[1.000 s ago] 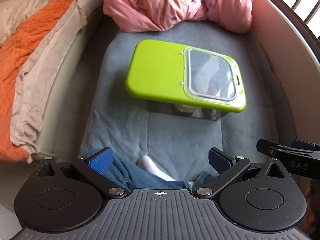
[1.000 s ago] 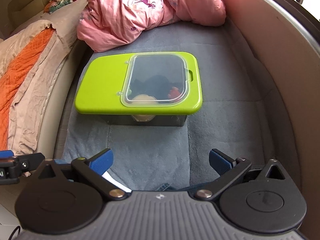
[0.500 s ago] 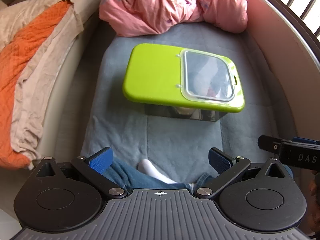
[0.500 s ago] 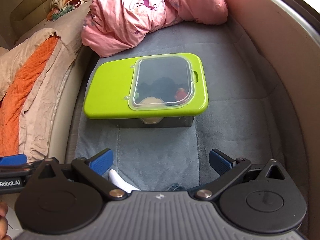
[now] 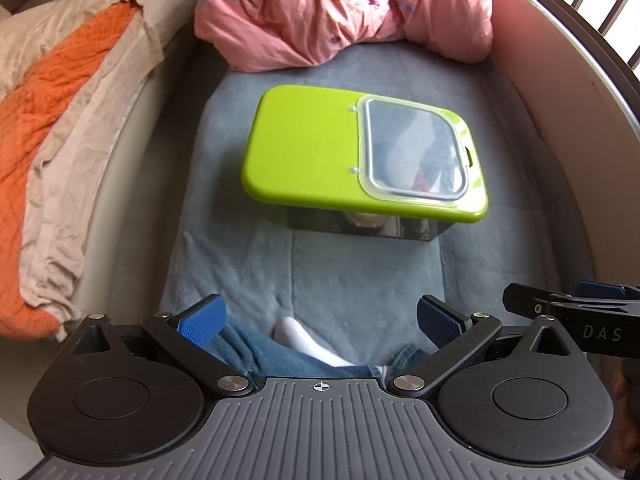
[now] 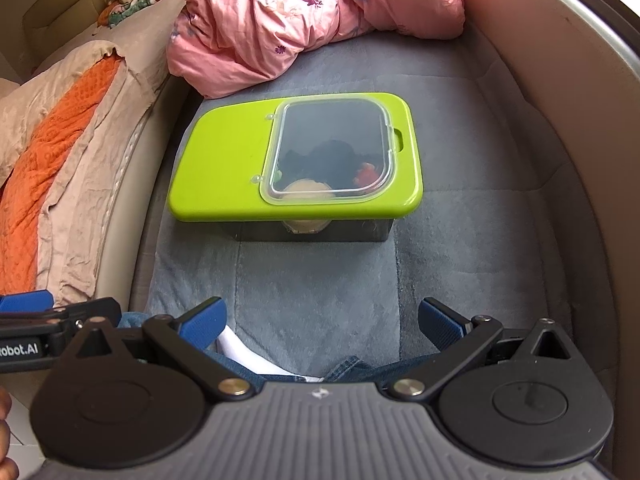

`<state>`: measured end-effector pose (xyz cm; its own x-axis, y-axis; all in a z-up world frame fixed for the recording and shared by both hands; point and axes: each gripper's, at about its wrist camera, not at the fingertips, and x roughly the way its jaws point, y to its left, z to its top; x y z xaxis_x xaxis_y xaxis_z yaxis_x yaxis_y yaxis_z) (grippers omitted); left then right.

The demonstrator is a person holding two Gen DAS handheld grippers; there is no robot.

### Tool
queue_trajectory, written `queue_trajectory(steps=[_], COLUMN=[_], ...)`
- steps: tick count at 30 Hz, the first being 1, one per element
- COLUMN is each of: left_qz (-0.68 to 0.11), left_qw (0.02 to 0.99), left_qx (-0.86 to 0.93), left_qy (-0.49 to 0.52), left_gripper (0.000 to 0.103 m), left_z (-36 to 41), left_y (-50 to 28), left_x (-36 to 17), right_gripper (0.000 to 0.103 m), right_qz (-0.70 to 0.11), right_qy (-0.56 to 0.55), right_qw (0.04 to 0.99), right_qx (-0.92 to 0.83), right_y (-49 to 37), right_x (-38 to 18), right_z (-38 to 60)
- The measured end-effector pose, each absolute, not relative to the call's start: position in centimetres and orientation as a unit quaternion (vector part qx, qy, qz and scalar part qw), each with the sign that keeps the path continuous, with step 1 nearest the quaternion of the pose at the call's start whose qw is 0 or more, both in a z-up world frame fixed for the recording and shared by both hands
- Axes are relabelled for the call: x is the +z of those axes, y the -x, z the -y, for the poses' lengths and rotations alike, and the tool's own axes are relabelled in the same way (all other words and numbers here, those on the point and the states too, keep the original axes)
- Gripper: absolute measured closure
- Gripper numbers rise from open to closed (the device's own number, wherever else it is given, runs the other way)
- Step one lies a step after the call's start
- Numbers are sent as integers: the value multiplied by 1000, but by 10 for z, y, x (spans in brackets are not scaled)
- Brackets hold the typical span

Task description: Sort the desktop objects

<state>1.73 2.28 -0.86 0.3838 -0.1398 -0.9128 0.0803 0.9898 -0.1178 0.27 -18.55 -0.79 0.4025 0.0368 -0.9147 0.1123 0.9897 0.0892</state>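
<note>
A dark storage box with a lime-green lid (image 5: 304, 148) (image 6: 228, 164) stands on the grey cushion ahead of both grippers. Its clear hinged flap (image 5: 416, 152) (image 6: 332, 152) is closed; a beige round thing (image 6: 306, 190), a red thing (image 6: 366, 176) and dark things show through it. My left gripper (image 5: 320, 320) is open and empty, held back from the box. My right gripper (image 6: 322, 320) is open and empty, also short of the box. The right gripper shows at the right edge of the left wrist view (image 5: 568, 312); the left gripper shows at the left edge of the right wrist view (image 6: 52, 320).
A pink quilt (image 5: 344, 12) (image 6: 312, 16) is bunched behind the box. An orange and beige blanket (image 5: 52, 128) (image 6: 60, 152) lies on the left. A curved beige wall (image 5: 568, 92) (image 6: 560, 80) bounds the right. My jeans and a white sock (image 5: 304, 344) (image 6: 248, 356) lie below the fingers.
Both grippers have drawn back and lifted slightly, so the box looks a little farther up in both views. Both stay open and empty.
</note>
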Motion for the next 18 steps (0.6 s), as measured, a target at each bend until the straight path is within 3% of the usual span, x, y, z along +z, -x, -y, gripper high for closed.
queue_trajectory(steps=[18], left_qz=[-560], left_qw=[825], left_qx=[-68], left_qy=[26], left_gripper=[0], left_z=[-18], left_y=[-18], left_x=[-17], right_gripper=[0], right_qz=[-550], right_qy=[-70], right_qw=[832], right_qx=[-20], right_y=[-2], right_x=[-11], right_z=[185])
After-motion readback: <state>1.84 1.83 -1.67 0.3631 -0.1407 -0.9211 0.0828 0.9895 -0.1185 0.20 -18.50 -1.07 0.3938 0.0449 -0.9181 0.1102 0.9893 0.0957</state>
